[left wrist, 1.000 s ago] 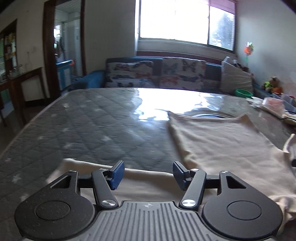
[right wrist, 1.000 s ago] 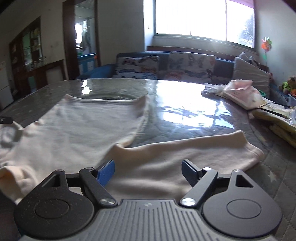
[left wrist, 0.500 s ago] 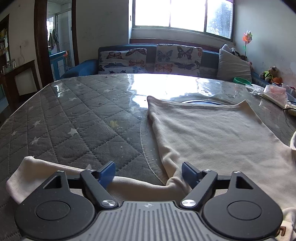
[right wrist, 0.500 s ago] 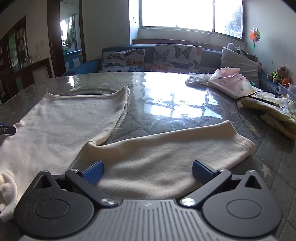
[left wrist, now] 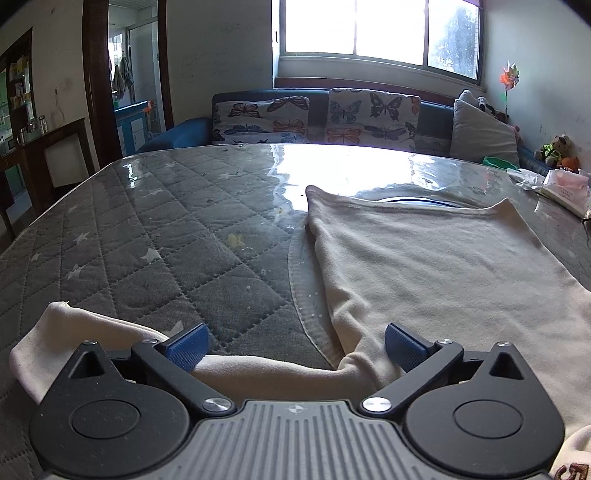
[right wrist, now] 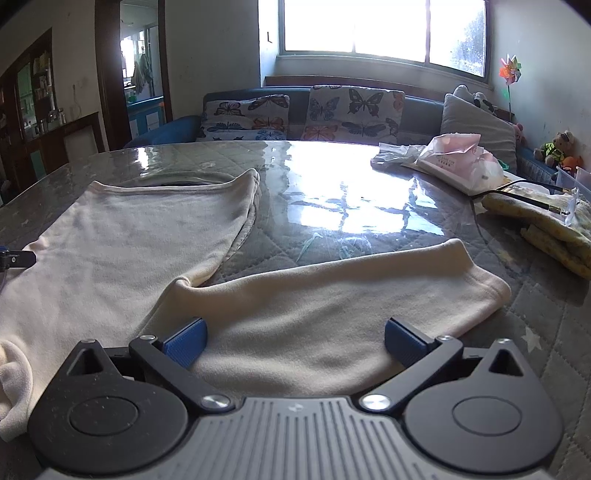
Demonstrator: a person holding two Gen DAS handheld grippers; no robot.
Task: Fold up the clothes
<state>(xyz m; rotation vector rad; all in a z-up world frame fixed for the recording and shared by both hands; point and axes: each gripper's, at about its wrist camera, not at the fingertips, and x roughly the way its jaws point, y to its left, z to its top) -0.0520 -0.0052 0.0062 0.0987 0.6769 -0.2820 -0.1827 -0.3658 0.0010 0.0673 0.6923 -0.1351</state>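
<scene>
As jaws widened, left hand-held gripper (left wrist: 295, 347) advanced.

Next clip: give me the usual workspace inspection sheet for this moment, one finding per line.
Surface: grey quilted table under a glossy clear cover.
Job's things: cream sweater lying flat, both sleeves spread outward.
Clutter: tissue pack, yellow cloth at the right edge.
Grippers: left tool open over the left sleeve; right tool open over the right sleeve; the left tool's jaws have just been opening.
Cables: black cord over the yellow cloth.
Surroundings: butterfly-cushioned sofa, bright window.
</scene>
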